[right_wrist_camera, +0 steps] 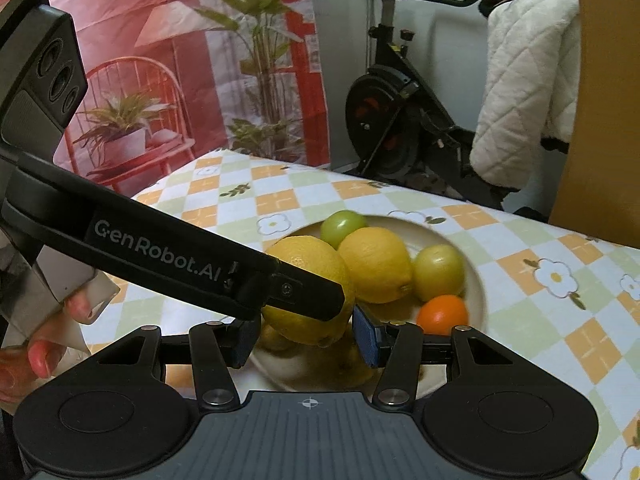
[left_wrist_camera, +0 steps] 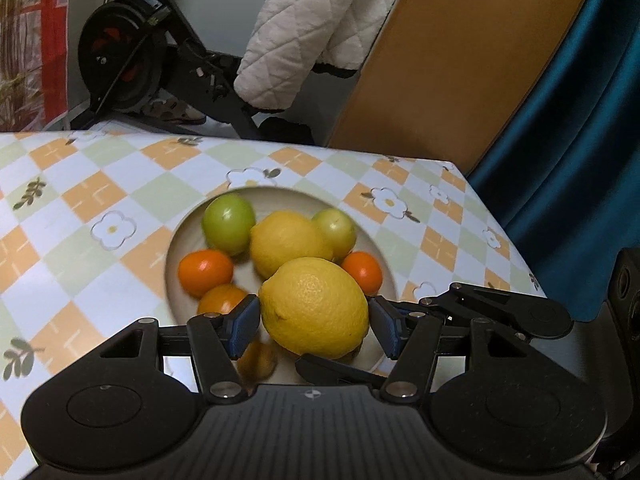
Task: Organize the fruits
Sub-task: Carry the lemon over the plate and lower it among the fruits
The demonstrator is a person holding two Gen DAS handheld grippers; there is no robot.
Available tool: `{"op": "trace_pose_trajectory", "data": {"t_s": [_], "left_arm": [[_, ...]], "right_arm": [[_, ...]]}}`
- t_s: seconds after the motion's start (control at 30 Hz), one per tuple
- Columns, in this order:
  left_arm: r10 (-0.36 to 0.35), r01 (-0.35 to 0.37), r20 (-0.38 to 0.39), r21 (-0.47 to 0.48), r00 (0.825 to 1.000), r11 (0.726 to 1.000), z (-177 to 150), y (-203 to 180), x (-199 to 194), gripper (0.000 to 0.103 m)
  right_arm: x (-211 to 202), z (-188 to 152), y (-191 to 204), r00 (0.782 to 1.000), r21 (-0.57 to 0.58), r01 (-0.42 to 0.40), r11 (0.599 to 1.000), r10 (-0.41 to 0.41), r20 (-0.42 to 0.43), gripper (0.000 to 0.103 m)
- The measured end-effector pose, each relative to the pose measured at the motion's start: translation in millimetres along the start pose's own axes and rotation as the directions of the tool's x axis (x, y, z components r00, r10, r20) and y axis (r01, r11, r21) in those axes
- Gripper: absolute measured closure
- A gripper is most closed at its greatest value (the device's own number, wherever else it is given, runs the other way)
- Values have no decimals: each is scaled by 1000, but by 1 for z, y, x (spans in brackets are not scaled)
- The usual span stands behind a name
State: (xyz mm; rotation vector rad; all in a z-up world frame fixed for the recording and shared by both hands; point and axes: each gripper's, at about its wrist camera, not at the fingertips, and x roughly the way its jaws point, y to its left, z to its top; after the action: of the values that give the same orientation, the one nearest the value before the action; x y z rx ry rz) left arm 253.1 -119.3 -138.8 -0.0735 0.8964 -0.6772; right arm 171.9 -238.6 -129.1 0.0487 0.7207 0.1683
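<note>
Checkered desk [left_wrist_camera: 80, 208] ends just beyond the plate [left_wrist_camera: 176, 248]. Both left tool [left_wrist_camera: 314, 320] and right tool [right_wrist_camera: 306, 334] clamp one lemon [left_wrist_camera: 314, 306], hiding blurred fruit beneath.

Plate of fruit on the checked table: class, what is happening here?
A person holds two grippers. The left gripper holds a big lemon over the plate, and the pads of the right gripper appear to close on the same lemon's lower end. A second lemon, two green fruits and small oranges lie on the plate.
</note>
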Motion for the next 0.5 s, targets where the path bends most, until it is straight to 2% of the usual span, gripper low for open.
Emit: {"op": "trace_pose_trajectory", "data": {"t_s": [0.23, 0.5], "left_arm": [[-15, 15, 19, 17, 1000, 1000, 16, -14, 10, 40], [-27, 27, -5, 11, 1000, 1000, 13, -18, 25, 40]], "right_arm": [[-3, 11, -20, 999, -1, 30, 1000, -30, 21, 56], [2, 5, -33, 999, 5, 33, 999, -33, -19, 56]]}}
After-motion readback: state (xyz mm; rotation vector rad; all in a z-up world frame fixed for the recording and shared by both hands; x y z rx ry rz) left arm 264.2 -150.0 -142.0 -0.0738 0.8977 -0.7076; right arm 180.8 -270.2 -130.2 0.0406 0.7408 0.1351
